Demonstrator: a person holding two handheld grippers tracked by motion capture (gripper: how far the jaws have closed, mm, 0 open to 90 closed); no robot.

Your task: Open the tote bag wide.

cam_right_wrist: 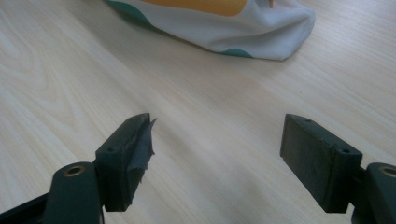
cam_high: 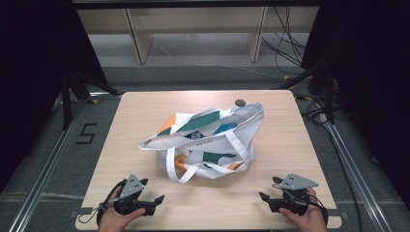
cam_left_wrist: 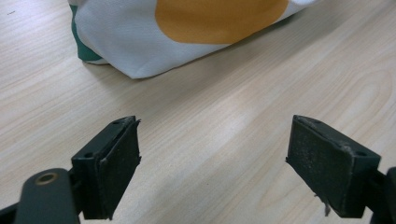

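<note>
A white cloth tote bag (cam_high: 208, 140) with teal and orange shapes lies crumpled in the middle of the wooden table (cam_high: 145, 111), its white straps looping toward the front. My left gripper (cam_high: 153, 188) rests near the table's front left corner, held in a hand, jaws open and empty. My right gripper (cam_high: 269, 188) sits at the front right, likewise open with nothing between its jaws. In the left gripper view the bag's corner (cam_left_wrist: 154, 42) lies ahead of my left gripper (cam_left_wrist: 212, 163). The right gripper view shows the bag's edge (cam_right_wrist: 243, 32) beyond my right gripper (cam_right_wrist: 217, 158).
A small dark round object (cam_high: 240, 102) sits at the table's far edge behind the bag. Black cables (cam_high: 290, 38) and wooden furniture legs (cam_high: 138, 38) lie on the floor past the table. Metal rails (cam_high: 53, 154) flank both sides.
</note>
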